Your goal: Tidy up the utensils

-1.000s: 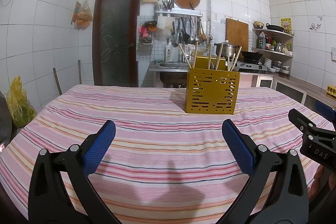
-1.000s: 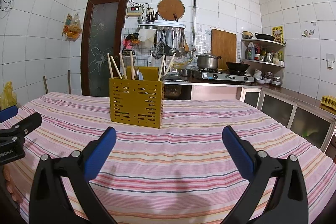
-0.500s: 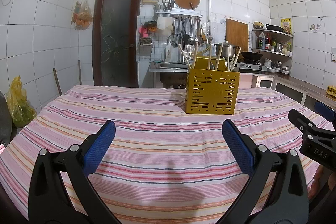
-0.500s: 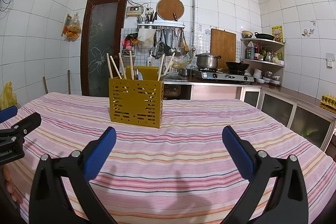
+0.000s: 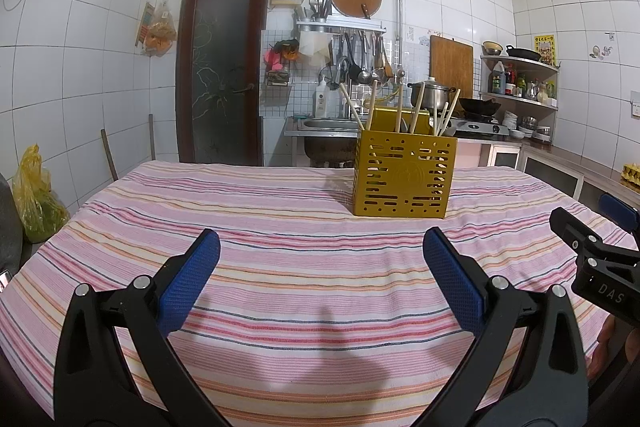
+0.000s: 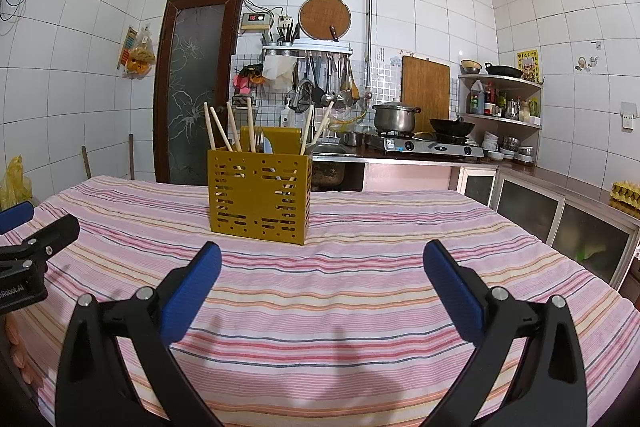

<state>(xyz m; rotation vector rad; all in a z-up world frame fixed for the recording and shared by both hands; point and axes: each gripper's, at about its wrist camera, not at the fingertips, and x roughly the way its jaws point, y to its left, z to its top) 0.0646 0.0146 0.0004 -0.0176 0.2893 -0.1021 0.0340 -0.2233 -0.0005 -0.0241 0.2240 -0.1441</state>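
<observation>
Nothing has shifted in the last second: your left gripper (image 5: 320,279) and right gripper (image 6: 322,281) hover wide open and empty, while the chopsticks (image 6: 234,127) stand in the yellow utensil holder (image 6: 259,197) mid-table (image 6: 360,291).

Utensil holder (image 5: 404,179): mustard yellow, slotted. Chopsticks (image 6: 232,127): pale wood. Surface cloth (image 5: 300,227): pink, orange and white stripes. Tool pads (image 6: 192,291): blue; arms black. Wall tiles (image 6: 420,3): white.

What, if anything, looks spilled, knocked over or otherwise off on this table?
Nothing stands out. The yellow utensil holder stands upright on the striped tablecloth, chopsticks leaning loosely inside it. No utensils lie loose on the cloth. Both the left tongs and right tongs are open and empty.
</observation>
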